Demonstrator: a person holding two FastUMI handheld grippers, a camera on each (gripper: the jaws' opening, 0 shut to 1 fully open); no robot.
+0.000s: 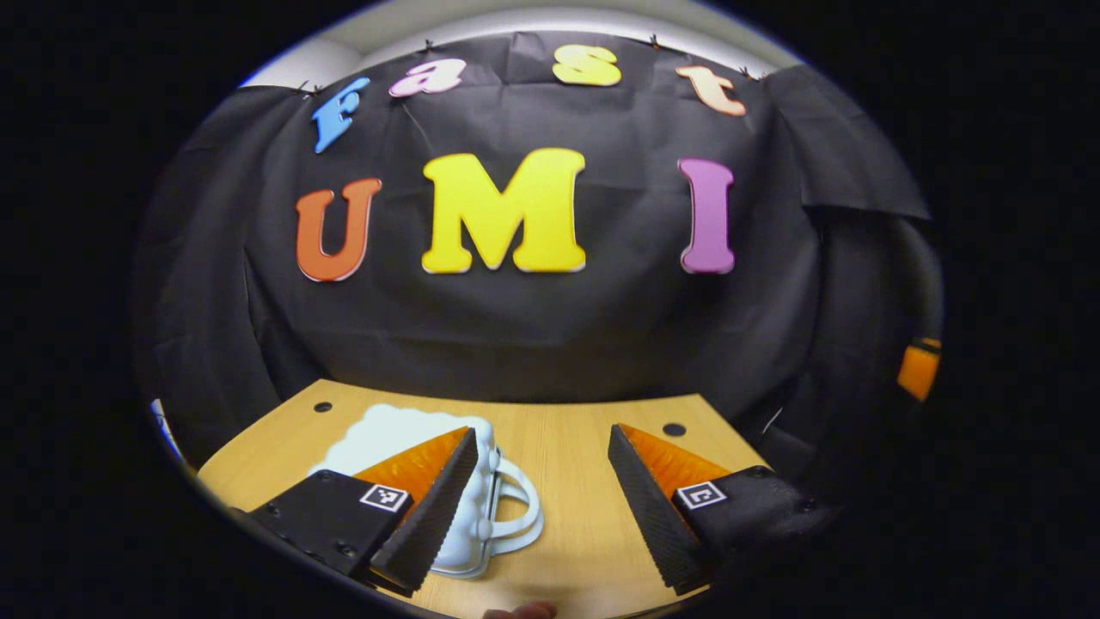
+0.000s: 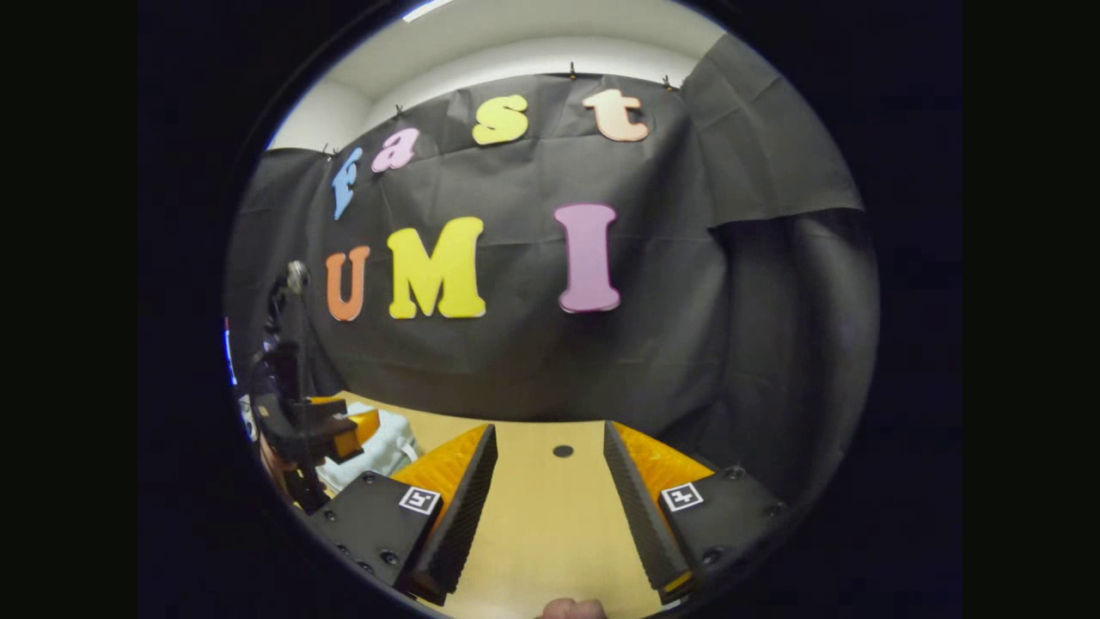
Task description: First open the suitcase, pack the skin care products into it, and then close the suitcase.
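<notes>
While above table [image 1: 567, 464]: both claws [image 1: 541, 499] [image 2: 550, 507] apart, white suitcase [image 1: 387, 438] nr left edge.

No readable words or numbers appear. Each gripper finger [image 1: 404, 490] carries a small square coded marker [image 1: 384, 496], seemingly a pattern rather than text; the same markers [image 2: 420, 499] sit above the wooden table [image 2: 550, 516].

Both my hand-held grippers held open, nothing between the fingers.

My left hand-held gripper [image 1: 540, 460] has its fingers spread wide, angled down and forward. My right hand-held gripper [image 2: 550, 468] sits the same way, jaws apart. From the right gripper view I see the left one off to my left, raised, too dark to read further.
</notes>
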